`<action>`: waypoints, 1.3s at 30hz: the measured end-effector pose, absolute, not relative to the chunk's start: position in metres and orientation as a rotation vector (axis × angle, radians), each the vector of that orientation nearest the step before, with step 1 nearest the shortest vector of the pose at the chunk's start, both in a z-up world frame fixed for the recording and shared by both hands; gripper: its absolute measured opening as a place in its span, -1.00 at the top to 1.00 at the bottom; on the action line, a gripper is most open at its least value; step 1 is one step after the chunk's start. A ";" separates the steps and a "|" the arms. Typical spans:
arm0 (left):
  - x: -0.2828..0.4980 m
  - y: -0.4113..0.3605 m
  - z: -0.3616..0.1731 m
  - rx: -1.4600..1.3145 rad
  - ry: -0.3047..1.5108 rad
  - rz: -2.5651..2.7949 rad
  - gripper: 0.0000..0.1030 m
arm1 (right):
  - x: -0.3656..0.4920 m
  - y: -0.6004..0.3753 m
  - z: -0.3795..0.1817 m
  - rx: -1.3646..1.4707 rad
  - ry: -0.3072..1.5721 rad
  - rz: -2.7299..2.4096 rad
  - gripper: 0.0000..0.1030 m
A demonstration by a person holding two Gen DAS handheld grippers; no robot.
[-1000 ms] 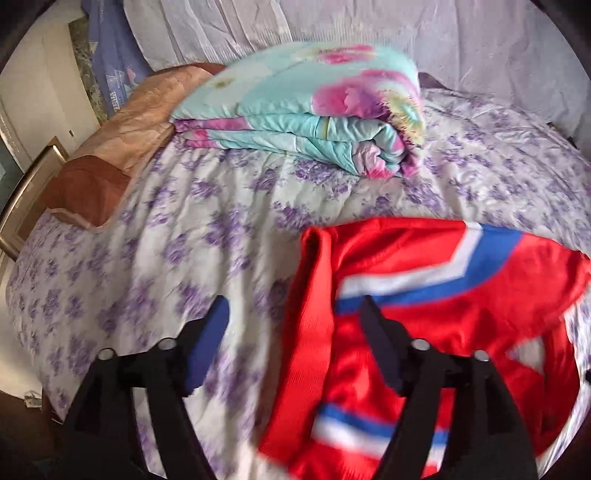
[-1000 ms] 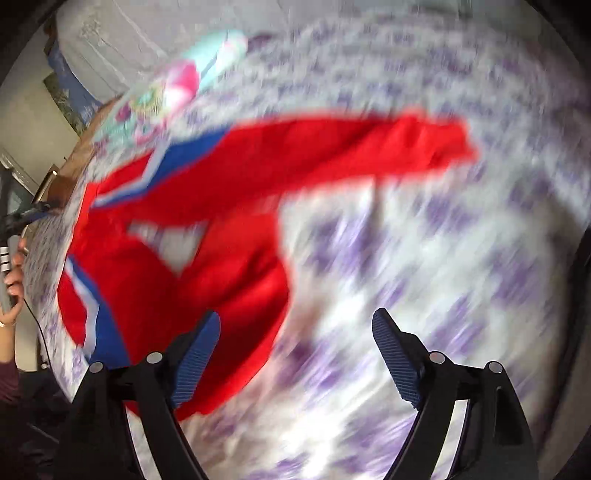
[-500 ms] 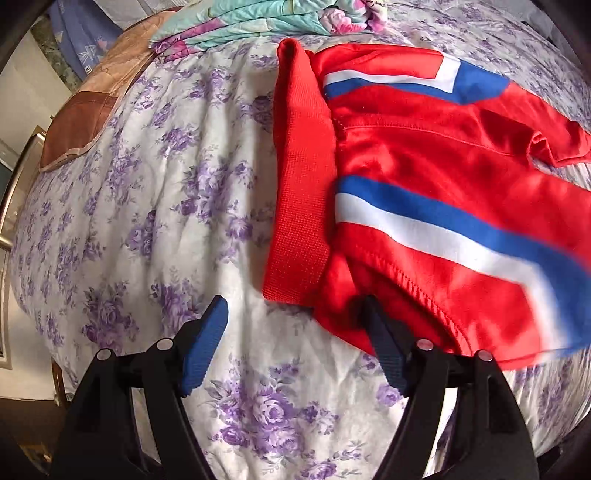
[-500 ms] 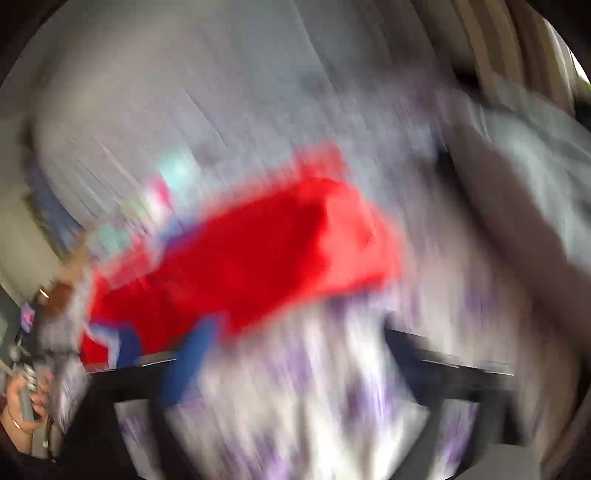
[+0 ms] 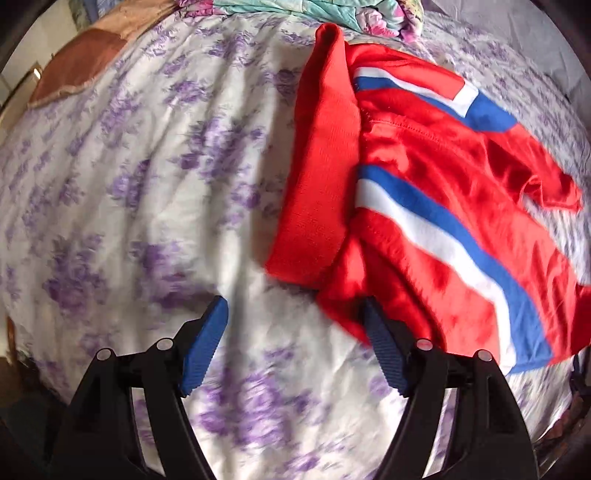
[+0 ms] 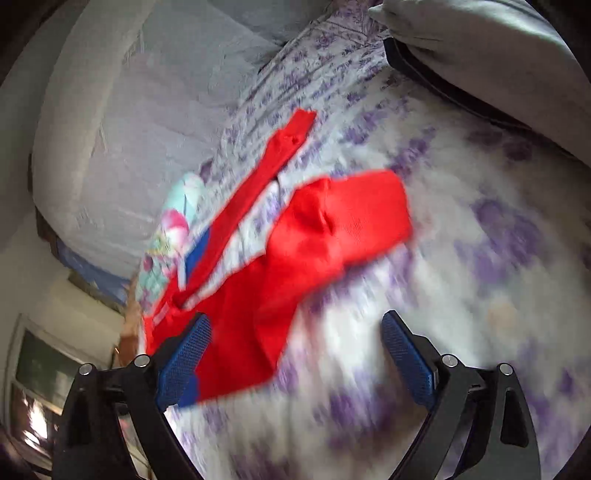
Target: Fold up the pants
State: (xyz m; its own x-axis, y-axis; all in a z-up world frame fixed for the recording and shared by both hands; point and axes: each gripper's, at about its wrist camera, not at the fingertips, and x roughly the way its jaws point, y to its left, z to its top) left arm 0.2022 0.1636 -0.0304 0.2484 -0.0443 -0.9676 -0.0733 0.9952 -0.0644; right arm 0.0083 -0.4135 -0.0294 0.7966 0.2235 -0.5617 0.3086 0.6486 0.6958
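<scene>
The red pants [image 5: 436, 206], with blue and white side stripes, lie unfolded and rumpled on the bed [image 5: 147, 184], spread over its floral sheet. The ribbed waistband [image 5: 317, 162] sits on the left of the garment; the two legs run off to the right, parted, with sheet showing between them in the right wrist view. A folded floral quilt [image 5: 332, 11] rests at the far edge, just beyond the waistband.

Left tongs [image 5: 295, 343]: spread wide, gripping nothing, poised low over the sheet just short of the near waistband corner; one blue pad overlaps the cloth's near edge in view, though contact cannot be confirmed. Right tongs [image 6: 295, 354]: likewise spread wide and empty, above the near leg's end [image 6: 351, 214]. That view is motion-blurred.

Assessment: folding has not begun; the step in hand is the approach for a first grasp. The next move calls for each set of tongs to close on cloth, waistband corner and leg cuff, then bring one leg over the other.
</scene>
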 end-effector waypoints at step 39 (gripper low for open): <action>0.153 0.188 0.007 -0.451 1.223 -0.041 0.67 | -0.022 -0.367 -0.022 0.625 0.769 0.003 0.93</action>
